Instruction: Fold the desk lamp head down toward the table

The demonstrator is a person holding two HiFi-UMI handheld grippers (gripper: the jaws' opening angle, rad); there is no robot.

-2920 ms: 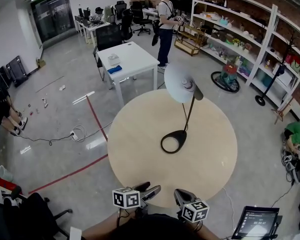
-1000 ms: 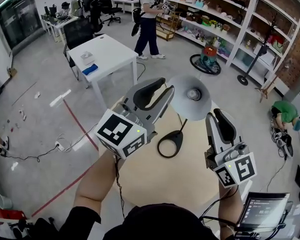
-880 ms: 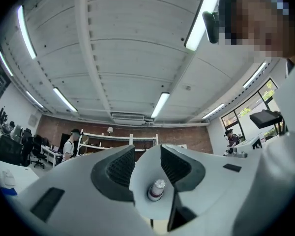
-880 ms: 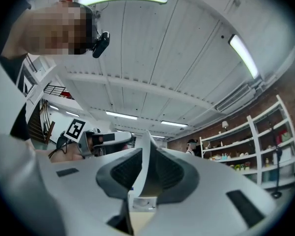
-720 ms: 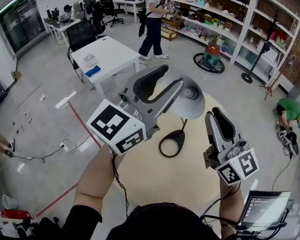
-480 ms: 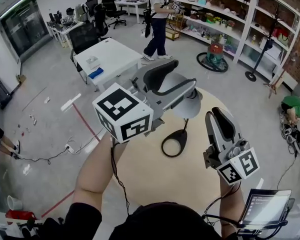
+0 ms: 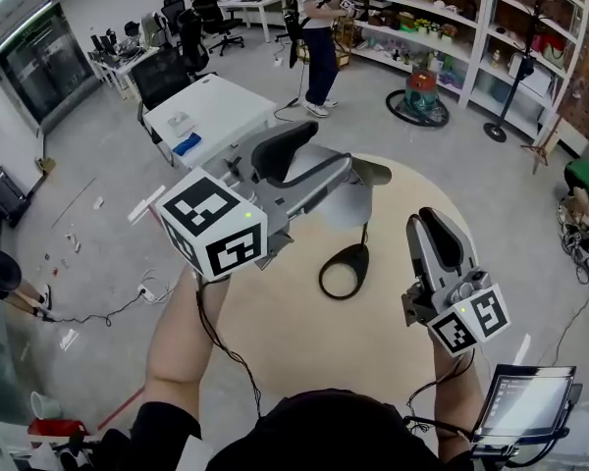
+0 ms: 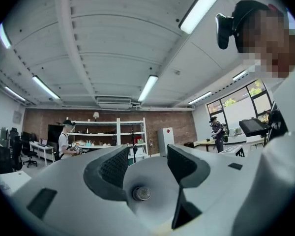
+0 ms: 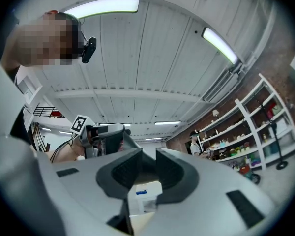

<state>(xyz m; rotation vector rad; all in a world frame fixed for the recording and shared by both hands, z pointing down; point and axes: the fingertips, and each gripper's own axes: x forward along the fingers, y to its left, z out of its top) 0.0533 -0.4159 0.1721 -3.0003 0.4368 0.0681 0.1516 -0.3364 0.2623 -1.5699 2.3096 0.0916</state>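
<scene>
Standing on the round wooden worktop (image 7: 383,356) by its black looped base (image 7: 355,254), the desk lamp carries its white lamp head (image 8: 148,183) raised above the surface, near the worktop's far edge. The left claw (image 7: 324,157) points level at that head. Its jaws have just been opening and now stand apart, with the shade showing in the gap between them. The right claw (image 7: 437,226) hovers right of the base, its jaws slightly parted and empty.
</scene>
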